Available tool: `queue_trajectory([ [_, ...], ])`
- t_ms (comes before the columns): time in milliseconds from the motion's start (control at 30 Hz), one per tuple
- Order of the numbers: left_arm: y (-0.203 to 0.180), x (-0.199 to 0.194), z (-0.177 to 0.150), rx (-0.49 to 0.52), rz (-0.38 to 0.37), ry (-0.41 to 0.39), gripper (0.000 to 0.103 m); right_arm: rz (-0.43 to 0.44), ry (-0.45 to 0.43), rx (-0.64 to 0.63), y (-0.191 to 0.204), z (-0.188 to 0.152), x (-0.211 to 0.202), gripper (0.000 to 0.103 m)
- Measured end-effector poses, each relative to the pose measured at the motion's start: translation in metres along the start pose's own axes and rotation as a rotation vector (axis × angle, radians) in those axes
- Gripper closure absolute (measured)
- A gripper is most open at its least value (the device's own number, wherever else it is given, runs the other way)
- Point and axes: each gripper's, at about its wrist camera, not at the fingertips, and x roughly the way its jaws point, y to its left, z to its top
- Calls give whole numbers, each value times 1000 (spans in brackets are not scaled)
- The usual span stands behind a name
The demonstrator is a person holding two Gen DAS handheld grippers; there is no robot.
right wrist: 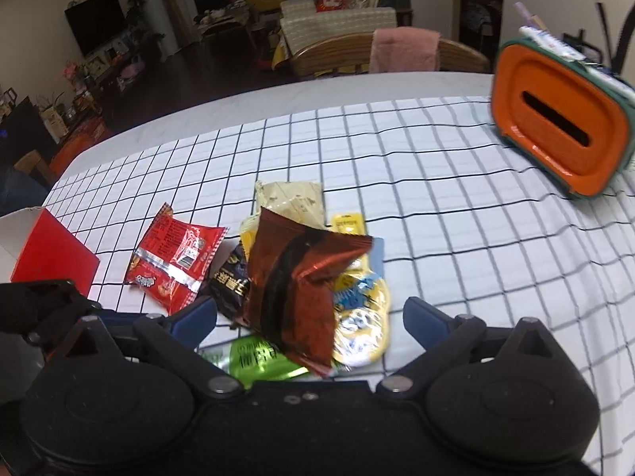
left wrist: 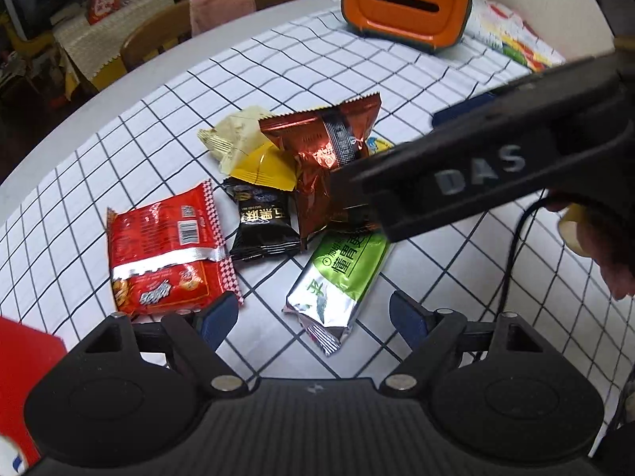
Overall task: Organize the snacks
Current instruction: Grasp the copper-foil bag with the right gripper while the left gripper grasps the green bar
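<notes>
My left tool (left wrist: 313, 317) hangs released over the green packet (left wrist: 337, 273) on the tabletop (left wrist: 119, 150); light, slick foil, so I'd pinch its flat middle. My right tool (right wrist: 309, 317), also released, hovers over the crinkly brown bag (right wrist: 297, 289).

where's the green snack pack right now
In the left wrist view the green snack pack lies on the checked tablecloth, just right of the black packet, its top under the brown bag.
</notes>
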Motion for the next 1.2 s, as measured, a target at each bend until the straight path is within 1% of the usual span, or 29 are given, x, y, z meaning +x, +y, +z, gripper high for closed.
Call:
queue_trajectory([
  [100, -1, 9, 4, 16, -12, 14, 19, 4, 24, -10, 1, 6, 16, 4],
  [200, -3, 17, 9, 34, -19, 26, 19, 5, 42, -8, 0, 10, 28, 9],
  [367, -7, 30, 16, 77, -32, 37, 20, 34, 55, -25, 1, 12, 35, 13],
  [433, -9, 36, 19, 94, -45, 47, 20, 38, 57, -31, 2, 13, 37, 19],
  [467, -10, 38, 21, 103, -45, 50, 20, 42, 58, -33, 3, 13, 38, 20],
  [533, -11, 42, 23, 110, -56, 59, 20, 48, 64, -35, 3, 14, 40, 26],
  [600, -12, 45, 23, 110, -57, 64, 21, 55, 67, -37, 3, 14, 41, 29],
  [633, -12, 47, 24, 109, -62, 66, 23, 57, 69, -35, 3, 13, 41, 33],
  [667, -13, 48, 24, 109, -66, 69, 27, 62, 69, -33, 2, 13, 41, 36],
  [700, -13, 49, 24, 108, -67, 72, 31, 64, 70, -30, 2, 13, 41, 42],
  [733, -14, 50, 24, 108, -66, 76, 38, 64, 69, -27, 1, 13, 41, 43],
  [800, -14, 51, 24, 104, -63, 75, 43, 71, 66, -22, -1, 12, 40, 44],
  [833, -14, 51, 24, 100, -61, 73, 46, 76, 67, -20, -1, 12, 39, 48],
  [867, -13, 50, 24, 94, -62, 71, 49, 84, 66, -20, -2, 12, 38, 49],
  [900, -12, 49, 23, 86, -65, 70, 50, 83, 64, -21, -1, 11, 37, 49],
  [1033, -13, 46, 18, 64, -59, 67, 53, 92, 58, -20, -2, 8, 34, 56],
  [1067, -13, 44, 18, 57, -58, 69, 53, 93, 57, -16, -2, 8, 32, 56],
  [1133, -14, 42, 15, 42, -58, 72, 58, 95, 52, -6, -3, 6, 28, 59],
  [1200, -11, 40, 14, 24, -57, 75, 59, 101, 46, 8, -4, 3, 23, 60],
])
